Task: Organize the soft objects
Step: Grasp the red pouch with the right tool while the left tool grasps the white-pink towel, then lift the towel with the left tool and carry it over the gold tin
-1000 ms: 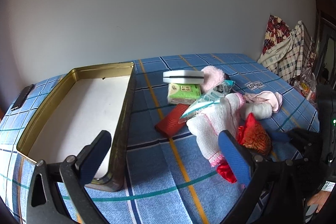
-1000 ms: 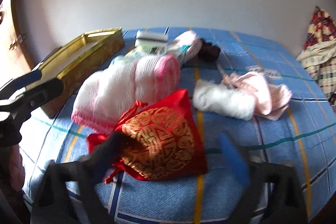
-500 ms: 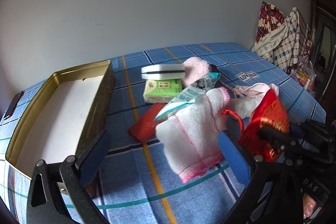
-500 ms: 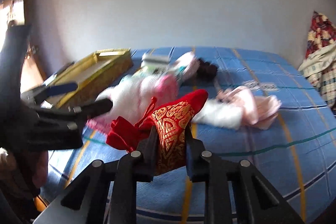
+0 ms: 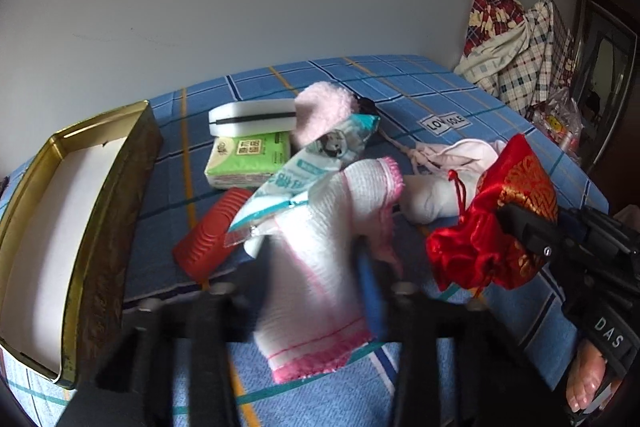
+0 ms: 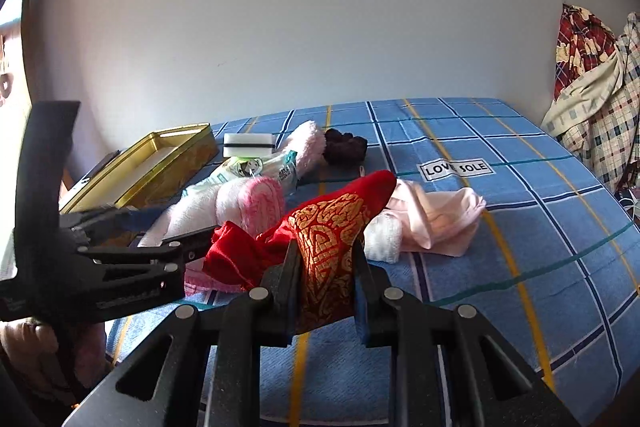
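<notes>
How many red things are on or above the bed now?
2. The red pouch with gold pattern is pinched in the right gripper. The ribbed red case lies flat between the gold tin and the white towel. Others may be hidden under the pile.

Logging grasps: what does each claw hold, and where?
Right claw pinches the red pouch mid-body. Left claw closes around the white-pink towel mid-length.

glossy red satin pouch with gold brocade [image 6: 328, 227], ribbed white knit cloth with pink trim [image 5: 320, 255], shiny gold metal tin [image 5: 100, 227], woven blue plaid sheet [image 6: 500, 227]
</notes>
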